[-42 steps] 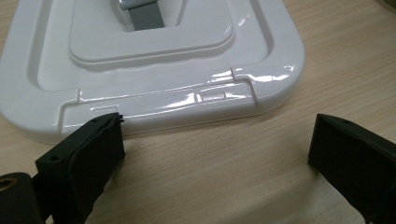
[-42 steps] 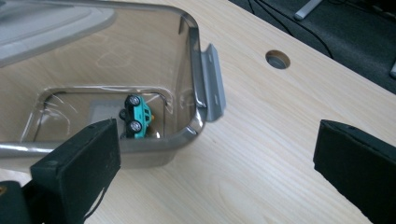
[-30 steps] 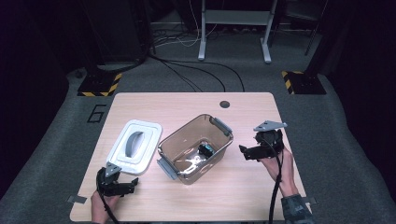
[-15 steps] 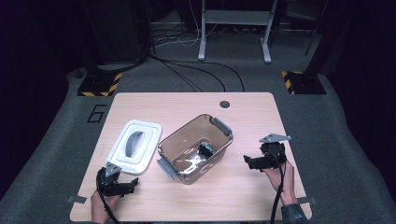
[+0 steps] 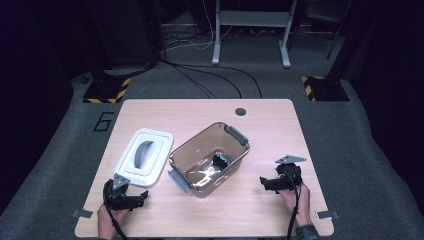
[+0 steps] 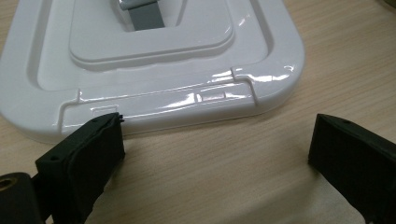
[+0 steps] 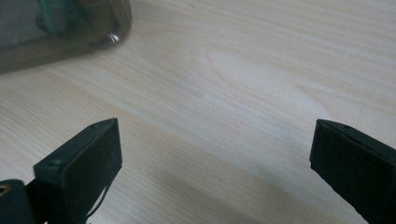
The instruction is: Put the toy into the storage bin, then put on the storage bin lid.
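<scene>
Left gripper (image 5: 131, 199), jaws apart, rests just beside the white rectangular plastic lid (image 5: 146, 156). Right gripper (image 5: 270, 183), jaws apart, sits near the translucent brown plastic bin (image 5: 235, 135) holding a small dark item (image 5: 220, 160).

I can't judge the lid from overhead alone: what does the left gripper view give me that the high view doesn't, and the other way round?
Left gripper view alone: the white lid's near edge close up, with its moulded lip, and the left gripper open, jaws wide apart over bare table just short of that edge.

High view alone: the clear box beside the lid with a small dark item inside, and the right gripper near the table's right edge.

Both: the lid lying flat, its grey handle up, and the left gripper.
</scene>
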